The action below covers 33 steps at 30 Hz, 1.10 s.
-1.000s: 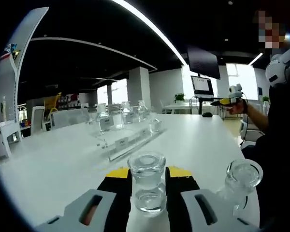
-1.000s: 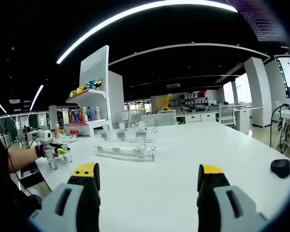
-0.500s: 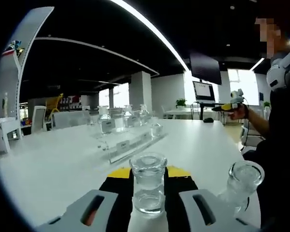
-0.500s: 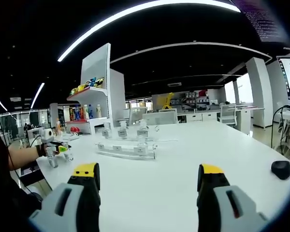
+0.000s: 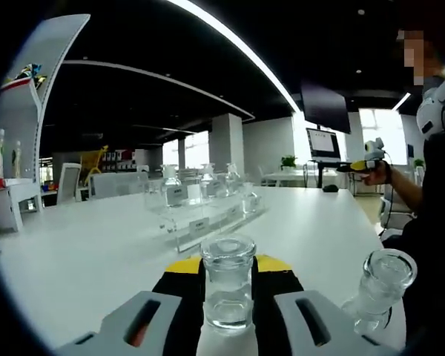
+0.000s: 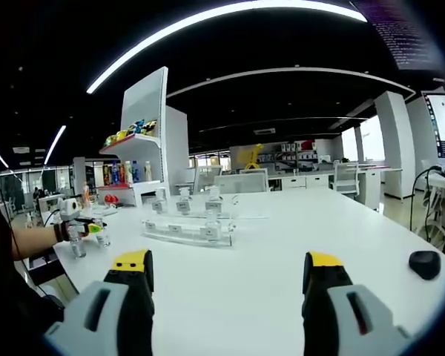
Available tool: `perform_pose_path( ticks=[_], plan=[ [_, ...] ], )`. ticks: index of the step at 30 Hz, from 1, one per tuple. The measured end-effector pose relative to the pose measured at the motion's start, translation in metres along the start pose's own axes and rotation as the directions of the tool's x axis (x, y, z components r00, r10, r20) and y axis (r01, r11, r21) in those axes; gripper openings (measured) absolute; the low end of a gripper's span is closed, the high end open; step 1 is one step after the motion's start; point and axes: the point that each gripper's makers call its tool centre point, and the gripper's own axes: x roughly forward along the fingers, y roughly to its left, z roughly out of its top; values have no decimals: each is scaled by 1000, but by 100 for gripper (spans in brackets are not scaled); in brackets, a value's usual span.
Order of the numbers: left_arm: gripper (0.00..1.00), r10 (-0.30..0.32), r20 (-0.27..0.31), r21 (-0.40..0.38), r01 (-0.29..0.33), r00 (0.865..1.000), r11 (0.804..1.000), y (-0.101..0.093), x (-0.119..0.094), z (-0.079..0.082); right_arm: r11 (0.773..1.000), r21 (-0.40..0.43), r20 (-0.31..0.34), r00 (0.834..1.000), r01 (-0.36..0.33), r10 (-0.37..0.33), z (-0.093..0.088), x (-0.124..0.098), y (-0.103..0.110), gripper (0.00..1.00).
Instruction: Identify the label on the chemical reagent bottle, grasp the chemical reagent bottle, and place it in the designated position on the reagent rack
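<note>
Clear glass sits between the jaws of the left gripper [image 5: 226, 293]: a small stoppered bottle [image 5: 227, 280], upright, with the black, yellow-tipped jaws closed against its two sides. In the left gripper view the gripper is held low and level over the white table [image 5: 96, 252]. Just to the right of it a second glass bottle [image 5: 381, 289] stands free near the table's edge.

The right gripper [image 6: 230, 285] is also held level above the table, its two jaws standing wide apart with only bare tabletop between them. In the right gripper view, far to the left, the person's hand [image 6: 59, 231] holds the left gripper out over the table edge. In the left gripper view the person's other hand [image 5: 380, 173] holds the right gripper raised at the far right.

Farther along the table stands a clear plastic rack [image 5: 208, 219] with white label tags along its front; the writing on them is too small to read. Several labelled bottles [image 5: 172, 191] stand in it, their labels also unreadable. A black mouse [image 6: 424, 264] lies on the table at the right. Beyond, a white shelf unit [image 6: 144, 148] carries coloured items.
</note>
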Motion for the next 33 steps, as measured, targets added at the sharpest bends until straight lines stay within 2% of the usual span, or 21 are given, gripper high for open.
perform_pose_path(
  ticks=[7, 9, 33],
  plan=[
    [24, 14, -9, 8, -14, 1000, 1000, 3, 4, 1, 1000, 2, -7, 1000, 3, -3, -3, 1, 0, 79],
    [24, 12, 2, 42, -12, 1000, 999, 3, 5, 2, 1000, 4, -8, 1000, 1, -1, -3, 1, 0, 79],
    [23, 35, 20, 16, -36, 999, 999, 9, 6, 2, 1000, 1, -14, 1000, 5, -5, -4, 3, 0, 79]
  ],
)
